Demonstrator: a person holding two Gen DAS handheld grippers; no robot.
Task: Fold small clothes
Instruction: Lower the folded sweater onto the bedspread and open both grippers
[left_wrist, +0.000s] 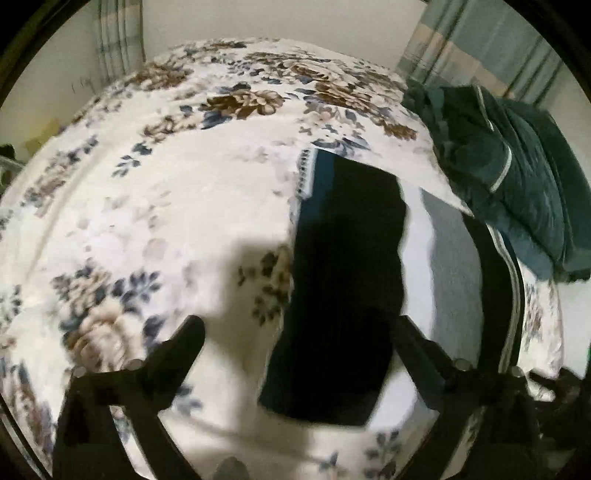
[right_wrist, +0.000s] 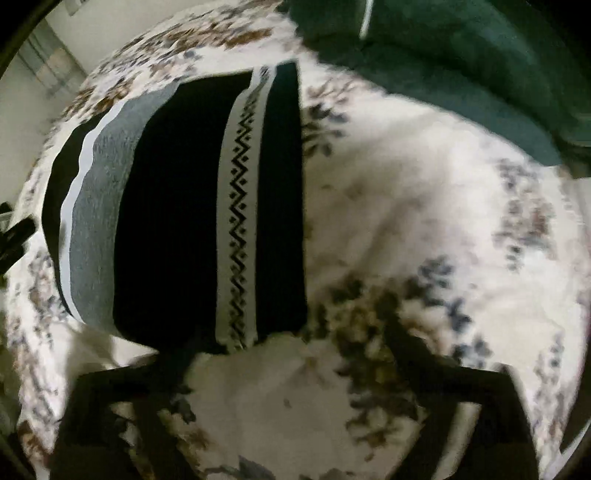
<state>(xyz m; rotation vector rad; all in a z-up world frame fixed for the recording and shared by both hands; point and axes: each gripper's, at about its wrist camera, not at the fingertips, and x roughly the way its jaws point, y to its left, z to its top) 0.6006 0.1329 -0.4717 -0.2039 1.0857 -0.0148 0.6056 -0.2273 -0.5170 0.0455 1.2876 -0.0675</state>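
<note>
Left gripper (left_wrist: 295, 332): fingers spread wide, nothing between them, angled down over the floral blanket (left_wrist: 166, 206). The striped garment (left_wrist: 343, 280) lies flat on the blanket, its dark panel reaching in between the fingertips, closer to the right finger (left_wrist: 413, 339). Dark green bedding (left_wrist: 517, 184) sits beyond and right of that finger.

Right gripper (right_wrist: 295, 354): fingers also apart, blurred, tilted down at the blanket. Garment ahead of the left finger (right_wrist: 170, 365); its near edge looks to be touching the fingertip, contact uncertain.
</note>
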